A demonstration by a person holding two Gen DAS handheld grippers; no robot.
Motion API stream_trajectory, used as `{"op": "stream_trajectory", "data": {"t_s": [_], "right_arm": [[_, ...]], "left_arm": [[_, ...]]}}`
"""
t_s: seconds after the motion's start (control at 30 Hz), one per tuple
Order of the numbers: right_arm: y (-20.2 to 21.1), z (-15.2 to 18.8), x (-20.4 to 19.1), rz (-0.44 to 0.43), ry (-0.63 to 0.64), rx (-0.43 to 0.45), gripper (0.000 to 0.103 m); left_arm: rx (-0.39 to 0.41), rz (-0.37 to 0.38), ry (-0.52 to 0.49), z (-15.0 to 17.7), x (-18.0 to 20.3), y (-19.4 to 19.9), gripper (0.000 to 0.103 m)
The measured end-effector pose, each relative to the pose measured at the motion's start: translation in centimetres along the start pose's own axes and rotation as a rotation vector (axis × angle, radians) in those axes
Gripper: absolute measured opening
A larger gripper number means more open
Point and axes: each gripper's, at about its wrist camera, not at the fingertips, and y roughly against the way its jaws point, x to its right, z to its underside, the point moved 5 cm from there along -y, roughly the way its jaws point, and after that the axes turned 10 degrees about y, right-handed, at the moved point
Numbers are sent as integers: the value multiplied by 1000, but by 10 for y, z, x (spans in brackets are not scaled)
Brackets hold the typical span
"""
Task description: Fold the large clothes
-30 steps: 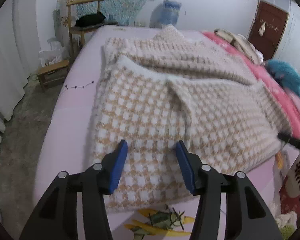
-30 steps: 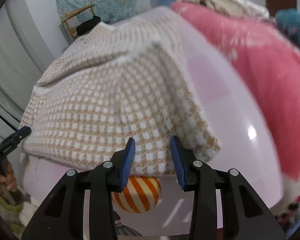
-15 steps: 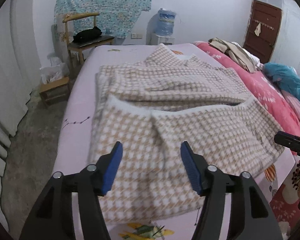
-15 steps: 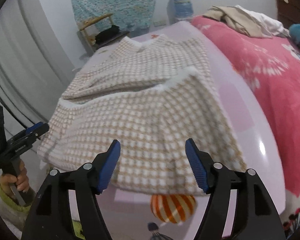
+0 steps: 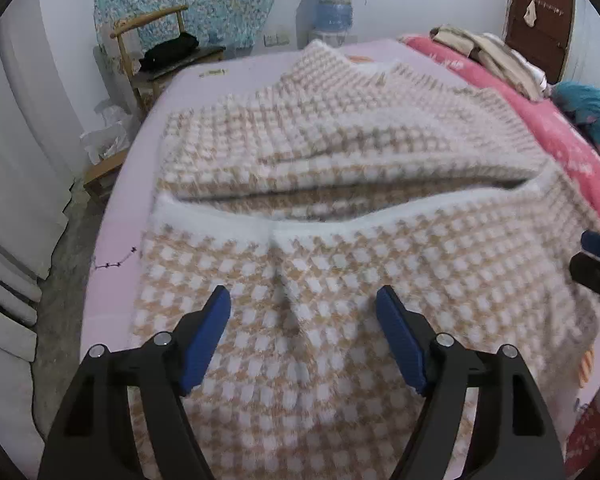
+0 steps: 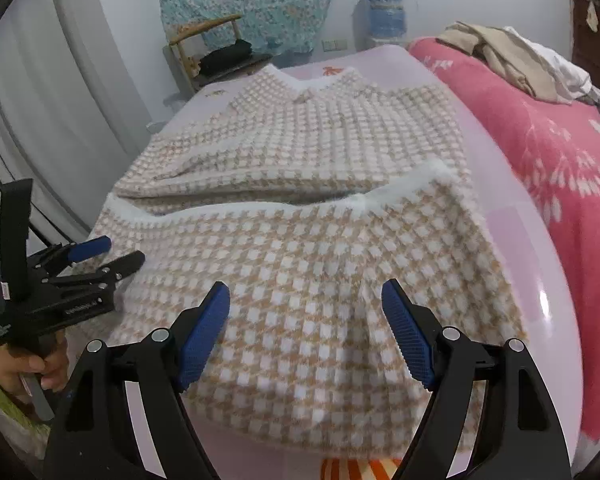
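A large tan-and-white checked fuzzy garment [image 5: 340, 208] lies on the lilac bed sheet [image 5: 132, 184], its near part folded up over the middle with a white trimmed edge across. It also shows in the right wrist view [image 6: 320, 208]. My left gripper [image 5: 303, 310] is open and empty above the garment's near left part. My right gripper [image 6: 306, 304] is open and empty above its near right part. The left gripper also shows at the left of the right wrist view [image 6: 104, 254].
A pink flowered blanket [image 6: 548, 140] with loose clothes [image 6: 508, 56] lies to the right. A wooden chair [image 5: 160, 52] with a black bag, a water bottle [image 5: 332, 4] and a door [image 5: 540, 12] stand at the back. Floor drops off to the left.
Both grippers have opened wider and let go of the folded near part, which now rests on the garment. Both have pulled back and risen a little.
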Motion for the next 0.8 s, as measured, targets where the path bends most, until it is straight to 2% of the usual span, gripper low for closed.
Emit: {"op": "stream_trajectory", "data": {"t_s": [0.17, 0.53, 0.8], "right_arm": [[-27, 8, 3, 2, -9, -64, 76], [-17, 3, 10, -33, -65, -47, 77], [-16, -1, 7, -36, -60, -46, 78]], "left_arm": [[6, 0, 24, 2, -4, -5, 82], [-3, -13, 37, 1, -6, -6, 88], [-11, -33, 49, 0, -8, -8, 93]]}}
